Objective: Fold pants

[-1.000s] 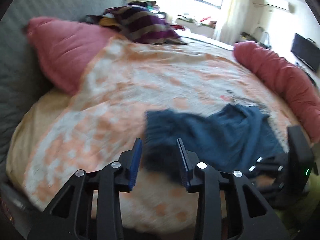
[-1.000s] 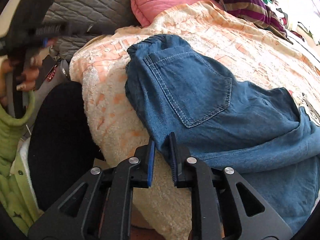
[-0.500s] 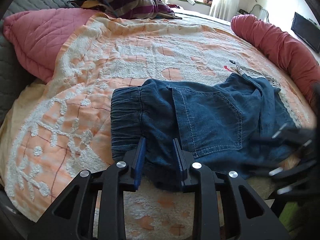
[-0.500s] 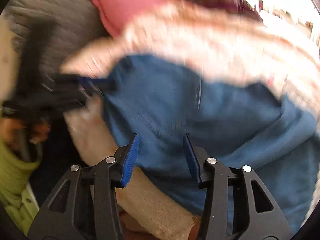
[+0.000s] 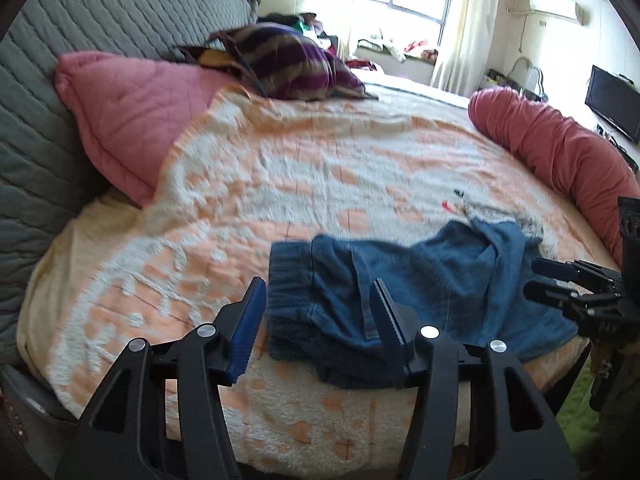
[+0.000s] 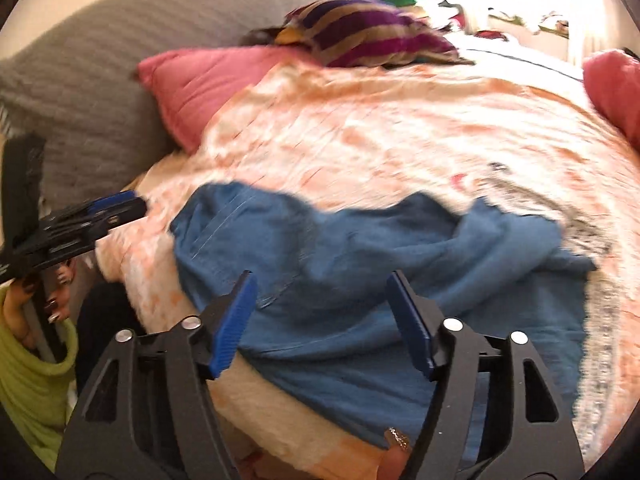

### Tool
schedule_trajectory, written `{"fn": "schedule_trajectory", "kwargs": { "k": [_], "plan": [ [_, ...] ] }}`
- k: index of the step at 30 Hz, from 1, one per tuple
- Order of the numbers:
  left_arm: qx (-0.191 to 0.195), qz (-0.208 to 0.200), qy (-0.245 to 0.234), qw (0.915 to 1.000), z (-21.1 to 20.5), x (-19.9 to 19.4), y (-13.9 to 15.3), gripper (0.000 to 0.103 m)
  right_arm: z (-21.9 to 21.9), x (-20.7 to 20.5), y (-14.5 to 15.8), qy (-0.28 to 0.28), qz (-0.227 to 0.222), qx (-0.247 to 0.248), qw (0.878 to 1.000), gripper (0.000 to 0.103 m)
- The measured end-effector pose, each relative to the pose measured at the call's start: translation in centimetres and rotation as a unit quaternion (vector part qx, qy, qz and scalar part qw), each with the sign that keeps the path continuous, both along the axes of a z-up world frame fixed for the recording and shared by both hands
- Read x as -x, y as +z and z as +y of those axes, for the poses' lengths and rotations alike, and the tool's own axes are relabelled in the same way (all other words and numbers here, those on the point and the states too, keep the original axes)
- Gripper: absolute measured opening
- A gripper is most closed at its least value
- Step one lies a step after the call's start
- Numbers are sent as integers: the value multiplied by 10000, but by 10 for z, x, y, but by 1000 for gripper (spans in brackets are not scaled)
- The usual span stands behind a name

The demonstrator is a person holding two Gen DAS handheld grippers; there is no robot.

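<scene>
Blue denim pants (image 5: 404, 284) lie crumpled on the orange-and-white blanket (image 5: 304, 168) near the bed's front edge, elastic waistband to the left. They also show in the right wrist view (image 6: 360, 264). My left gripper (image 5: 318, 312) is open and empty, above the waistband end. My right gripper (image 6: 320, 308) is open and empty, above the front of the pants. In the left wrist view the right gripper (image 5: 560, 284) shows at the right edge. In the right wrist view the left gripper (image 6: 92, 216) shows at the left edge.
A pink quilted pillow (image 5: 132, 116) leans on the grey quilted headboard (image 5: 60, 60) at left. A striped purple blanket (image 5: 288, 64) lies at the back. A red bolster (image 5: 560, 156) runs along the right side. A grey patterned cloth (image 5: 528, 224) lies beyond the pants.
Both grippers have opened wide and pulled back up from the pants. The pants now lie released on the blanket. The right gripper was nearly shut on the pants' edge a second ago.
</scene>
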State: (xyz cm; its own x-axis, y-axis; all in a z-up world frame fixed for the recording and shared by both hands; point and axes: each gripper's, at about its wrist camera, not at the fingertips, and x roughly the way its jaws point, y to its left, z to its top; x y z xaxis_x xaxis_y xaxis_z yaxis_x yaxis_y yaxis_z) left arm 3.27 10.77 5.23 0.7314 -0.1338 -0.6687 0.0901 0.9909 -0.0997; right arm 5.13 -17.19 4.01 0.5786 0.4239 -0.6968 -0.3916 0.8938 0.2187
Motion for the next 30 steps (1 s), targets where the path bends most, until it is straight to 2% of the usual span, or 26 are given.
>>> {"fn": "schedule_trajectory", "kwargs": {
  "k": [3,6,7,12,20,23,26,30],
  "plan": [
    [130,-87,-153,9998,-7,1,13,71,-21,-4,9,-300,-122,31,9995,71],
    [44,-153,-314,9994,-23,0,18,75,-37,-12,16,-597,-201,36,9980,78],
    [43,-146,-360,9992,-28,-1,18,85,-45,-13,21,-668,-219,46,9975,80],
    [20,-29,-771,9970,-64,-10,13,92,-70,-26,34,-1004,-354,204,9941,86],
    [237,549,-1572,9858,-130,-25,-23,91,-81,-70,26,-1085,-88,460,9930,90],
    [300,853,-1833,9789,-152,-30,-44,78,-80,-92,16,-1051,109,524,9930,90],
    [432,1144,-1963,9729,-164,-36,-62,74,-78,-112,5,-1094,283,568,9920,90],
    [631,1475,-1912,9683,-169,-48,-83,74,-72,-140,-12,-1106,494,729,9900,90]
  ]
}}
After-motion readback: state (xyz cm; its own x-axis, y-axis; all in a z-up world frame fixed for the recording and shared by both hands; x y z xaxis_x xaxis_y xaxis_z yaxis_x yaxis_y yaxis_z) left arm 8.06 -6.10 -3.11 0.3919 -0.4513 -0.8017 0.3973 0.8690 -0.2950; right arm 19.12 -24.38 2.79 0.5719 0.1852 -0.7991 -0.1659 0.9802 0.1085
